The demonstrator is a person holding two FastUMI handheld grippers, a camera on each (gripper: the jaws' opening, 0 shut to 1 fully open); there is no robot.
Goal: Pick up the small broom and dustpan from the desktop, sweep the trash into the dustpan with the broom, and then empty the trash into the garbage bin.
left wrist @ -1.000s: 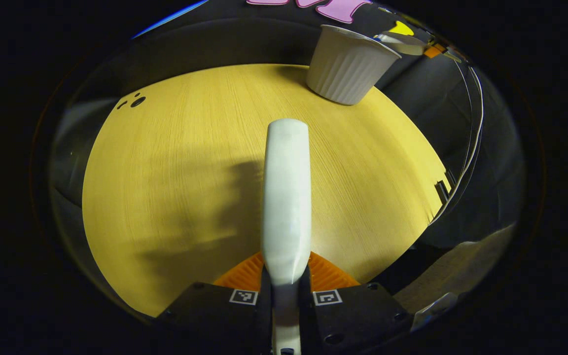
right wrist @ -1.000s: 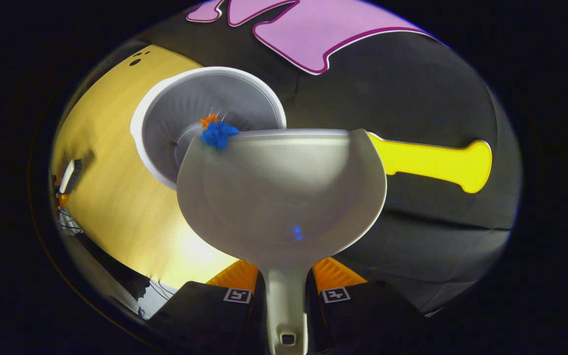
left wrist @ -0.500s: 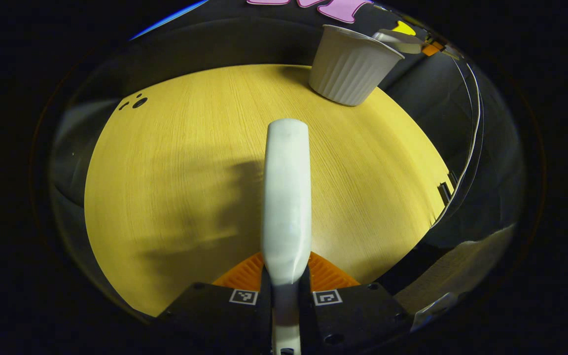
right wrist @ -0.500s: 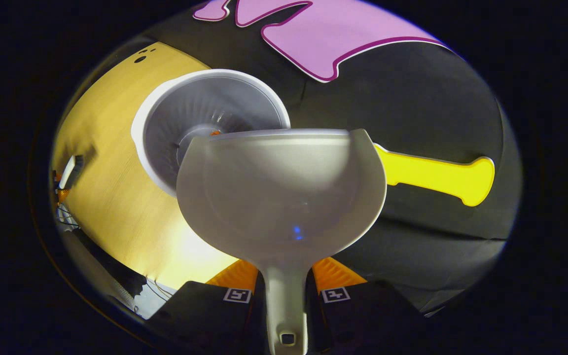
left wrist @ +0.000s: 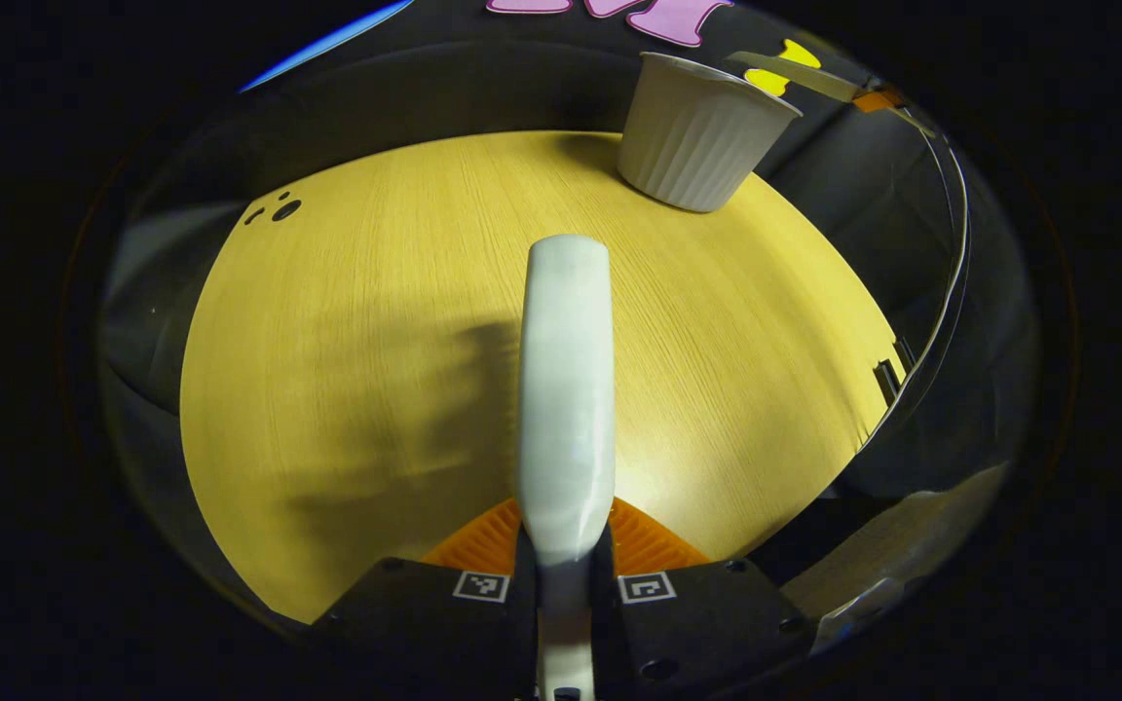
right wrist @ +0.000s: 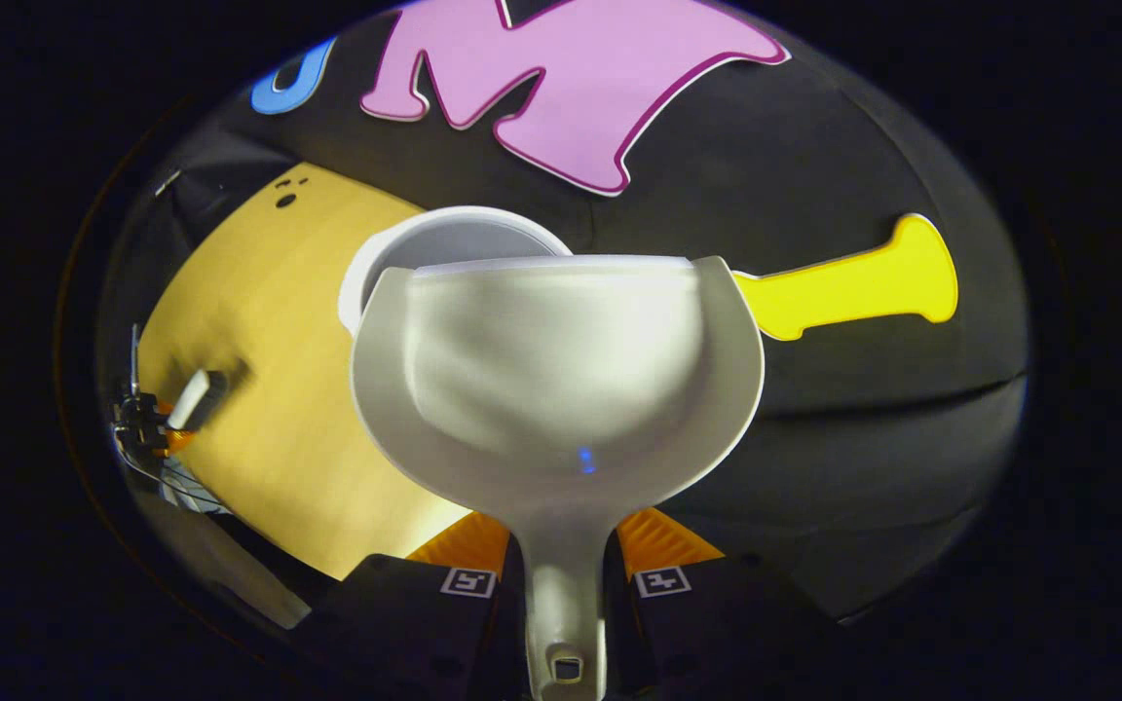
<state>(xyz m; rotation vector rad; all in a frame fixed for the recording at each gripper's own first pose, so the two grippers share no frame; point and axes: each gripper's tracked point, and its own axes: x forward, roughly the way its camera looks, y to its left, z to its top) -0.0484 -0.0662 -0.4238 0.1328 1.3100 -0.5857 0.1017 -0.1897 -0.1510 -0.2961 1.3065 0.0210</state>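
Observation:
My right gripper [right wrist: 566,563] is shut on the handle of the white dustpan [right wrist: 561,370], which is held up in front of the booth wall. The pan holds no trash apart from a tiny blue speck [right wrist: 585,460] near its handle. Behind its front lip stands the white ribbed garbage bin [right wrist: 444,243], mostly hidden. My left gripper [left wrist: 566,547] is shut on the white broom [left wrist: 566,389], whose handle reaches forward over the yellow table [left wrist: 347,341]. The bin [left wrist: 702,131] stands at the table's far right, with the dustpan's edge [left wrist: 795,78] above its rim.
Small dark holes [left wrist: 279,209] mark the table's far left corner. Cables [left wrist: 941,273] run along the table's right edge. In the right gripper view, the left gripper [right wrist: 147,424] with the broom [right wrist: 193,397] sits low at the table's left.
The blue and orange trash slid off the dustpan's lip into the bin. The dustpan then pulled back and tipped up, hiding most of the bin. The left gripper barely shifted.

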